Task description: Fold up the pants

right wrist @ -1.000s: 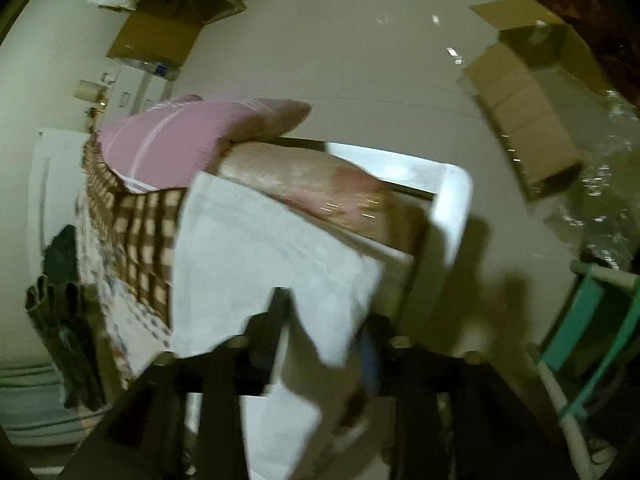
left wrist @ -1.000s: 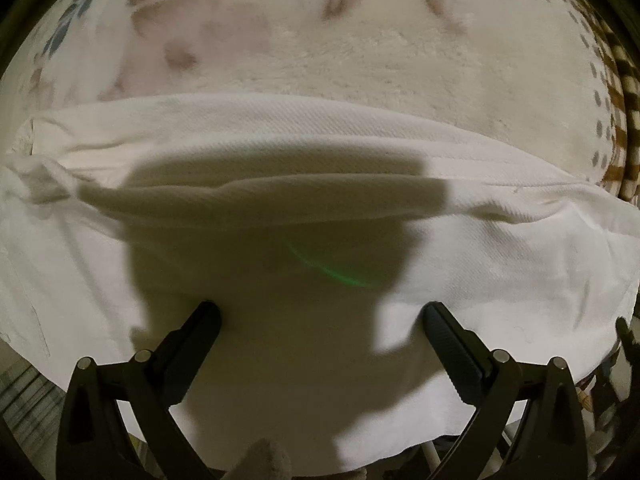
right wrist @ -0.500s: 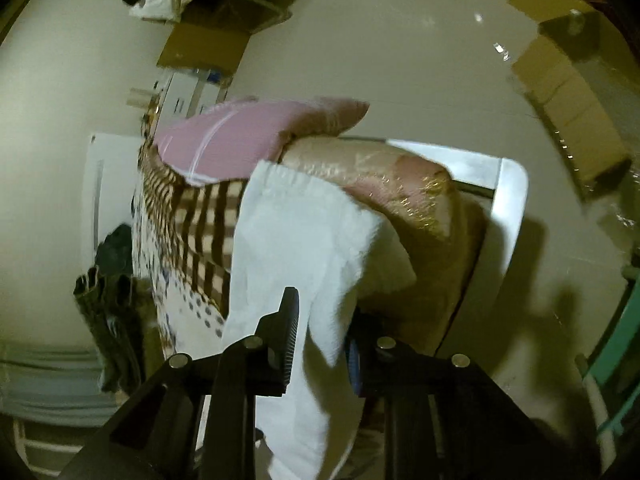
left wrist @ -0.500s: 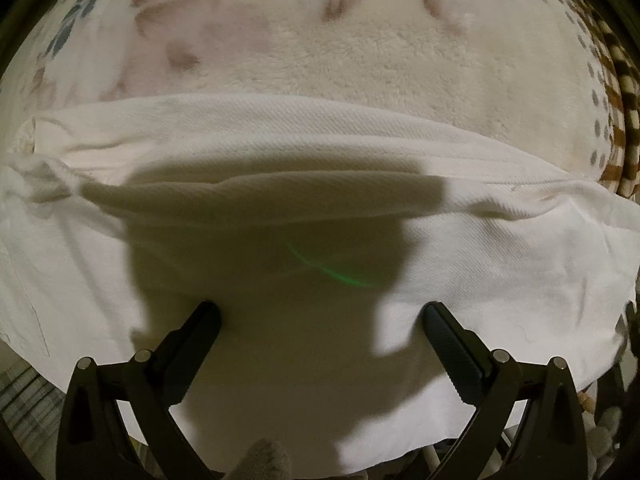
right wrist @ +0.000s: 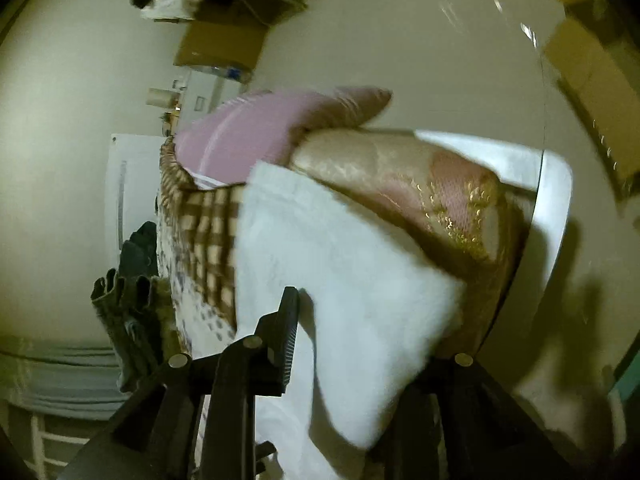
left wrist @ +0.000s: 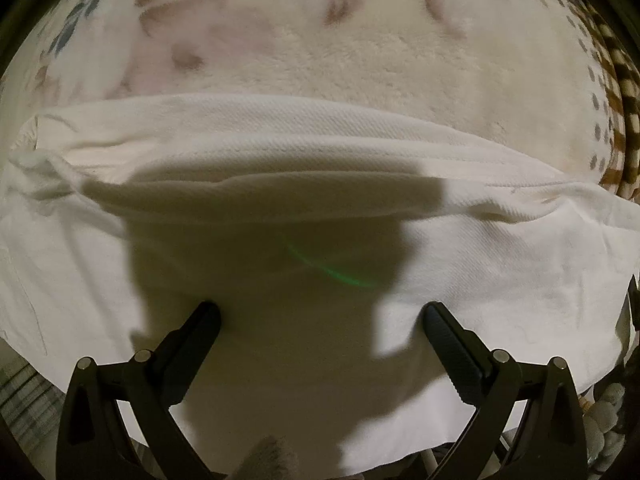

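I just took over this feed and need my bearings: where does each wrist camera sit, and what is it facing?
Left wrist: on the left gripper, looking down on the white pants lying on a patterned blanket; both fingers show, spread wide.
Right wrist: on the right gripper, tilted toward a pink pillow and the floor; one finger shows clearly, the other hidden by cloth.
Shared: the white pants and the blanket.

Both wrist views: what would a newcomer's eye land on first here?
In the left wrist view, the white twill pants fill the frame, folded on a cream fleece blanket, with the left gripper open over them. In the right wrist view, a pink pillow lies beyond the pants' hanging end.
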`<state>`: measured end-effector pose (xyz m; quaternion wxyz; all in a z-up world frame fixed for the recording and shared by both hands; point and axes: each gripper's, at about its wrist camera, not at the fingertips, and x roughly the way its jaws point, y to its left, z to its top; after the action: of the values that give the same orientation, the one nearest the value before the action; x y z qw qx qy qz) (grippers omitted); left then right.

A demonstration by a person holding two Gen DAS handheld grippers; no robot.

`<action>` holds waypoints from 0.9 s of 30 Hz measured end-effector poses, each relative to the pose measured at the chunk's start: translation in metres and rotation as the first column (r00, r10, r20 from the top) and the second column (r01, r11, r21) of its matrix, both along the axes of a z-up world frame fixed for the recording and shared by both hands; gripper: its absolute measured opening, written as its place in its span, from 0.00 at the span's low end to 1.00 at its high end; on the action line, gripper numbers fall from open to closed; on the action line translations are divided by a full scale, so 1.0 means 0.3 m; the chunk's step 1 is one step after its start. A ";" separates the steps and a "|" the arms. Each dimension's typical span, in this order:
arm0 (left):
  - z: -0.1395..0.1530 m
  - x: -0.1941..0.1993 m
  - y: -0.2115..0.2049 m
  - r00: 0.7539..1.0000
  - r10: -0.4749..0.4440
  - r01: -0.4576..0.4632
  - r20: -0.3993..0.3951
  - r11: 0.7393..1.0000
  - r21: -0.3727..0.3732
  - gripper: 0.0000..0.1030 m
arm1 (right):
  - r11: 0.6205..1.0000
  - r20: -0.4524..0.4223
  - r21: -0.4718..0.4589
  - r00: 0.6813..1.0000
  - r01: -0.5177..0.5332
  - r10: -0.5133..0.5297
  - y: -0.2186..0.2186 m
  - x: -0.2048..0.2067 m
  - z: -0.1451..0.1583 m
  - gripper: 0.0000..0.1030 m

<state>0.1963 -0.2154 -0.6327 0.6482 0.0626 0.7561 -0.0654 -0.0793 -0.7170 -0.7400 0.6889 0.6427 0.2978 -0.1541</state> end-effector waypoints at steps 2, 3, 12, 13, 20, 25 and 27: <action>0.005 0.009 -0.001 1.000 -0.008 0.008 -0.010 1.000 -0.007 1.00 | 0.998 -0.040 -0.065 0.999 -0.015 0.012 0.011 0.022 0.044 0.20; 0.010 0.014 0.001 1.000 -0.011 0.011 -0.015 1.000 -0.015 1.00 | 0.994 -0.063 -0.107 0.998 -0.026 0.020 0.021 0.028 0.076 0.09; 0.199 0.003 0.084 0.995 -0.056 0.063 0.078 0.993 -0.098 1.00 | 0.922 -0.089 -0.362 0.990 -0.137 0.112 0.243 0.060 0.504 0.08; 0.226 0.003 0.109 0.995 -0.049 0.059 0.086 0.992 -0.114 1.00 | 0.910 -0.093 -0.384 0.987 -0.155 0.128 0.278 0.071 0.542 0.08; 0.391 0.048 0.453 0.990 0.073 -0.048 0.119 0.978 -0.203 1.00 | 0.811 -0.133 -0.486 0.945 -0.325 0.298 0.651 0.234 0.730 0.08; 0.466 0.046 0.763 0.967 0.217 -0.185 0.134 0.958 -0.218 1.00 | 0.718 -0.195 -0.488 0.863 -0.497 0.466 1.034 0.383 0.700 0.08; 0.460 0.023 0.883 0.951 0.273 -0.239 0.144 0.947 -0.216 1.00 | 0.657 -0.235 -0.483 0.808 -0.579 0.540 1.234 0.437 0.647 0.08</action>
<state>0.2031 0.0496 -0.4947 0.7168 -0.0952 0.6890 -0.0489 0.0518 -0.3467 -0.5458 0.8416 0.2964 0.4502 -0.0333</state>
